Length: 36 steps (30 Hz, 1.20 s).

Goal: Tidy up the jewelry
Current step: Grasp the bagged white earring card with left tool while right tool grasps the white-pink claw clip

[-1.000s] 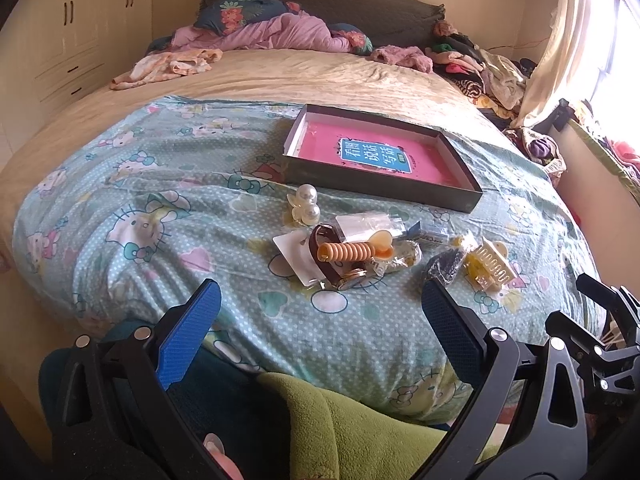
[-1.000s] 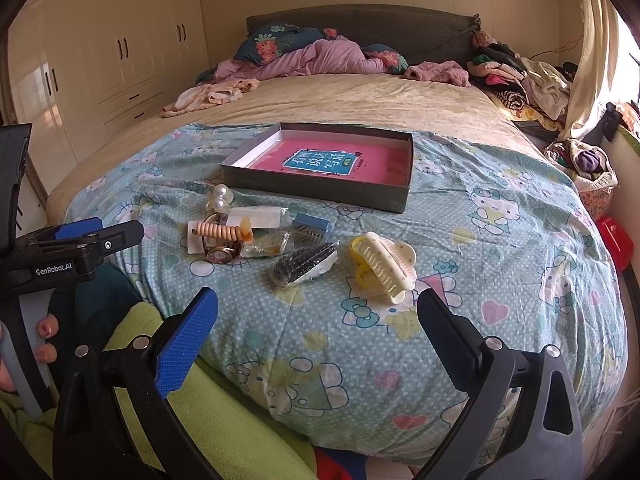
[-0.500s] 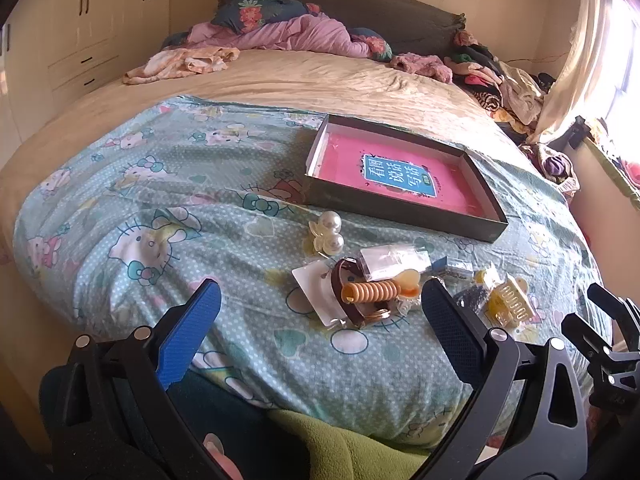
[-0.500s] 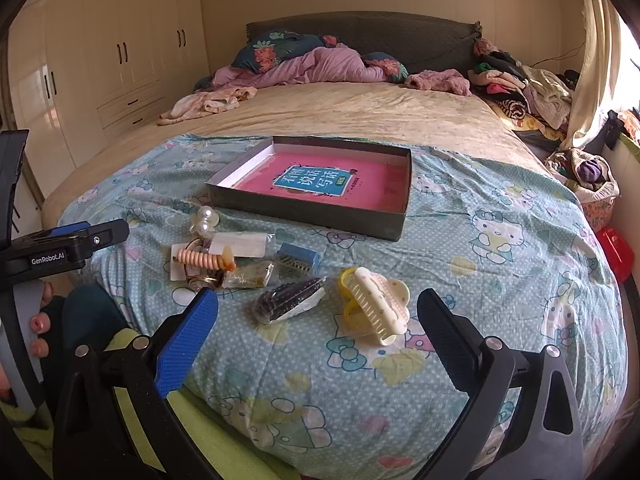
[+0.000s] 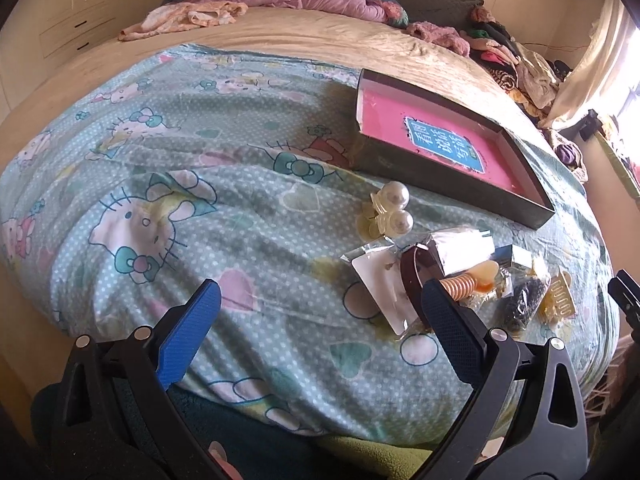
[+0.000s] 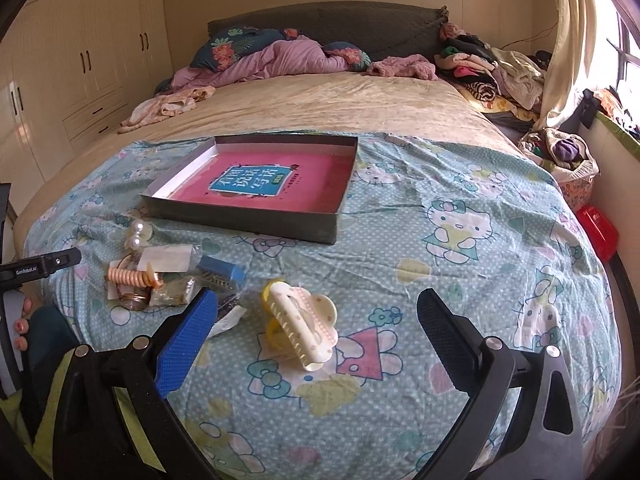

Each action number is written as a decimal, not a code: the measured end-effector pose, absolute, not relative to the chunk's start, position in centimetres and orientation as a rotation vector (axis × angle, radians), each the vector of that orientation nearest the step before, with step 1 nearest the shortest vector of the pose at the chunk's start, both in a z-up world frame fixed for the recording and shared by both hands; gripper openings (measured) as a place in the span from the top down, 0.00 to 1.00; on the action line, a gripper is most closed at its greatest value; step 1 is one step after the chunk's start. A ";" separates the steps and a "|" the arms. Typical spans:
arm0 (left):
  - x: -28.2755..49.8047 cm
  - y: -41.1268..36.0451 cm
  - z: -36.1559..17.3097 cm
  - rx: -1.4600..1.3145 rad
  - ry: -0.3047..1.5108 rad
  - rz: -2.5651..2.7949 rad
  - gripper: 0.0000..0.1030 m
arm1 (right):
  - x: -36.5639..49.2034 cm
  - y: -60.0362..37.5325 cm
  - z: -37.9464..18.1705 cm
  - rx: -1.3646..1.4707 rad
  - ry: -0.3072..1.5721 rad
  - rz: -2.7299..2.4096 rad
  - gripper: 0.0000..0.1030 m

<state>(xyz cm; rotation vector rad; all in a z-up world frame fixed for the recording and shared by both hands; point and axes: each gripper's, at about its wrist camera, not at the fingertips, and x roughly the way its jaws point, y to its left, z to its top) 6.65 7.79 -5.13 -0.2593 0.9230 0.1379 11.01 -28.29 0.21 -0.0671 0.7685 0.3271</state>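
A shallow grey box with a pink bottom lies on the blue cartoon-print blanket. In front of it is a cluster of hair pieces: a pearl clip, an orange spiral tie, small plastic packets, a dark sparkly clip and a cream claw clip. My left gripper is open, low over the blanket just left of the cluster. My right gripper is open, with the cream claw clip lying between its fingertips on the blanket.
Pink bedding and pillows lie at the headboard, piled clothes at the back right. Wardrobes stand left. A red container sits beside the bed on the right. A hand holds the left gripper's handle.
Both grippers have moved forward and lower toward the bed. The cluster now sits close to the left gripper's right finger, and the cream claw clip has come between the right gripper's fingers.
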 end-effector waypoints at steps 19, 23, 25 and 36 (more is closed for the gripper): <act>8.3 5.8 -9.0 -0.295 1.036 -0.062 0.56 | 13.3 -29.6 -3.4 -0.036 0.862 0.320 0.04; 9.3 6.2 -9.2 -0.367 1.028 -0.083 0.70 | 13.7 -29.4 -3.8 -0.037 0.872 0.329 0.04; 9.9 6.3 -9.4 -0.394 1.031 -0.094 0.75 | 14.0 -29.3 -4.1 -0.043 0.880 0.335 0.04; 10.7 6.4 -9.1 -0.435 0.987 -0.144 0.91 | 15.0 -28.1 -6.3 -0.091 0.949 0.403 0.20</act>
